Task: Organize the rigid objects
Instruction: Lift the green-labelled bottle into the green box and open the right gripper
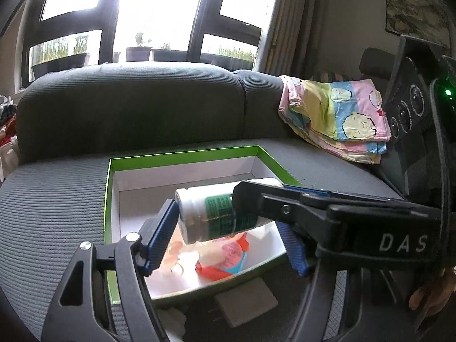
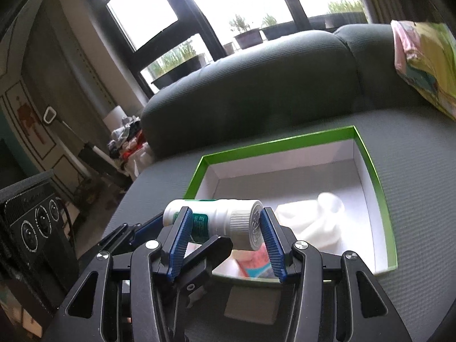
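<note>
Blue-padded, the left gripper (image 1: 228,233) and right gripper (image 2: 225,242) both clamp a white bottle (image 1: 211,213) lying sideways above the green-rimmed box (image 1: 182,154) on the grey sofa (image 1: 128,108) beyond.

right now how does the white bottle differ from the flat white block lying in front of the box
The white bottle is round, green-labelled and lies sideways in the air over the green-rimmed box, gripped by both tools. The flat white block is a plain slab resting on the couch seat, outside the box and ungripped. Both are white and rigid-looking.
</note>
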The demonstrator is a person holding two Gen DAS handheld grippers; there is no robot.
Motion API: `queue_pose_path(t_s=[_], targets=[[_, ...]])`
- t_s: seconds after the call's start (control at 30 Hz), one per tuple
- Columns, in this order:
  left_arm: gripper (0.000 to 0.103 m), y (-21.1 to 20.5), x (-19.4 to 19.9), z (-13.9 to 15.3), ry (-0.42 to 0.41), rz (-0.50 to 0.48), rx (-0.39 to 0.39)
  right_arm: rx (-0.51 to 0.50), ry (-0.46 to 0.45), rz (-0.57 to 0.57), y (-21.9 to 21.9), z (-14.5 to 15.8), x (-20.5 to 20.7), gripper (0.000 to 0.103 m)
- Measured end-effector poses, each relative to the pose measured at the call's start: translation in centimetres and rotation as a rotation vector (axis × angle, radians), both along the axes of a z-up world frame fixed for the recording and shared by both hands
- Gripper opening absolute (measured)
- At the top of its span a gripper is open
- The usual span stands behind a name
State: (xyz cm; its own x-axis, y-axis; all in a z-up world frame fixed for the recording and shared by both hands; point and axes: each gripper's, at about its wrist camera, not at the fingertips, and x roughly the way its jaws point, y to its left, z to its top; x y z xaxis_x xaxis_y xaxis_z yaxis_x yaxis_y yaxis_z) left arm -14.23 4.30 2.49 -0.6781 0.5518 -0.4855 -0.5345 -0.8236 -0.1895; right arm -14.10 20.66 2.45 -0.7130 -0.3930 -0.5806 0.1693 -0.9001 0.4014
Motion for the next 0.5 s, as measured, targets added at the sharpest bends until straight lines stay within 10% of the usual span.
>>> queue_pose_path(t_s=[0.3,0.5], targets=[[0.067,-0.2,-2.0,-1.5,-0.065,0.031,0.033,-0.024,-0.027,-0.008,0.1,-1.9,-2.3,0.051],[0.102,-0.5,-1.9,-1.4,-0.073,0.092,0.022,-0.047,-0.038,-0.067,1.7,-1.8,-1.9,0.053]])
